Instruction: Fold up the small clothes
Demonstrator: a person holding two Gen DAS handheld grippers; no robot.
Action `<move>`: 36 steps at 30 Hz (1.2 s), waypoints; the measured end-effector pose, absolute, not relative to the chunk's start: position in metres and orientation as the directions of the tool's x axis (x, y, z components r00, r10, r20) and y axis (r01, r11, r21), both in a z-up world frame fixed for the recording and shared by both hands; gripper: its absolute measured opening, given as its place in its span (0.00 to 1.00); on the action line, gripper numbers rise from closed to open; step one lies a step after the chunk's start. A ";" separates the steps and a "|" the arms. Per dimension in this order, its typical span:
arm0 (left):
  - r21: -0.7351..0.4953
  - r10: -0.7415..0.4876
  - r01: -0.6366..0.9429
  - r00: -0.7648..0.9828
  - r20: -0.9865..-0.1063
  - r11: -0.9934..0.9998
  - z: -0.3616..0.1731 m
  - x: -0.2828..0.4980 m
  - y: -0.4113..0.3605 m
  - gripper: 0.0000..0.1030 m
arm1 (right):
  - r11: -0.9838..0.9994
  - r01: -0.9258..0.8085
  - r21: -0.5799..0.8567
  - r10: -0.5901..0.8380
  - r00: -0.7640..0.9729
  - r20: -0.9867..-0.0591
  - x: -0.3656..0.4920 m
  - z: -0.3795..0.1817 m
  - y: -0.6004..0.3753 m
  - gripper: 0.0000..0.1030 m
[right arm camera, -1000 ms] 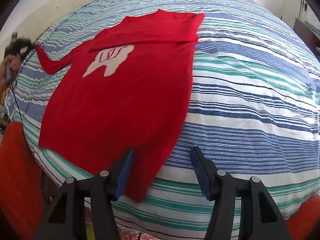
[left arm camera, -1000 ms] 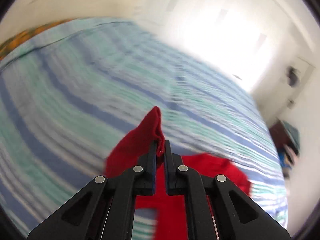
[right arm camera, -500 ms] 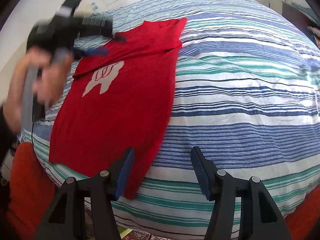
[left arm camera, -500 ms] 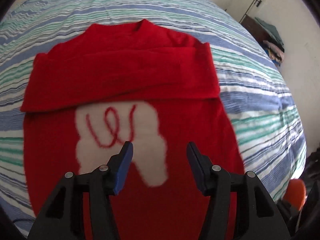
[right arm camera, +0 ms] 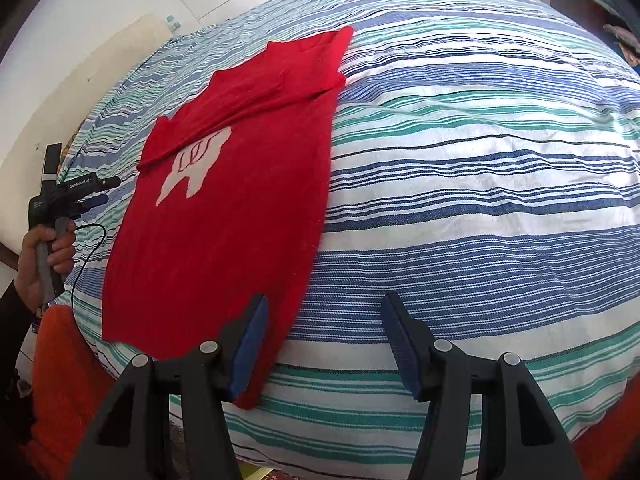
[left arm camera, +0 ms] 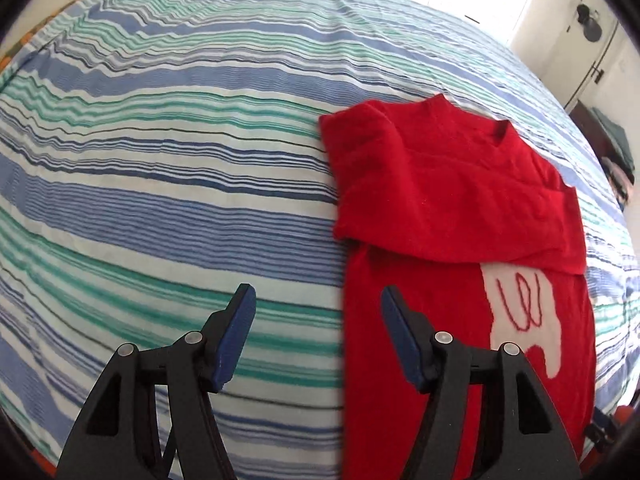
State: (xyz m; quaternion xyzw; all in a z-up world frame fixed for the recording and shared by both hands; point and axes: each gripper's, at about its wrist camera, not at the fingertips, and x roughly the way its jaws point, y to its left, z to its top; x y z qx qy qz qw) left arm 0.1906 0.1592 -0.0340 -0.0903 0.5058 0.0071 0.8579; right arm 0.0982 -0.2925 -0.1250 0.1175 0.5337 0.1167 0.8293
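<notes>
A red sweater with a white motif lies flat on the striped bed cover. Both sleeves are folded across its chest. My left gripper hovers low over the sweater's left side edge. Its jaws are opening and nothing is between them. In the right wrist view the sweater runs from the bed's near edge upward, and a hand holds the left gripper beside it. My right gripper stands open and empty just right of the sweater's hem corner.
Orange fabric sits below the bed's near edge on the left. A black cable trails from the left gripper over the cover. A door and a shelf with stacked clothes stand at the far right.
My left gripper has let go of the red sleeve, which now lies folded across the chest. It opened and dropped to the sweater's left edge. The right gripper barely shifted.
</notes>
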 end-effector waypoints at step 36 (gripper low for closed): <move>-0.026 0.074 -0.197 0.482 -0.873 0.980 -0.080 0.210 0.142 0.71 | 0.866 -0.192 0.461 0.499 0.307 -0.810 0.356 -0.102 -0.233 0.52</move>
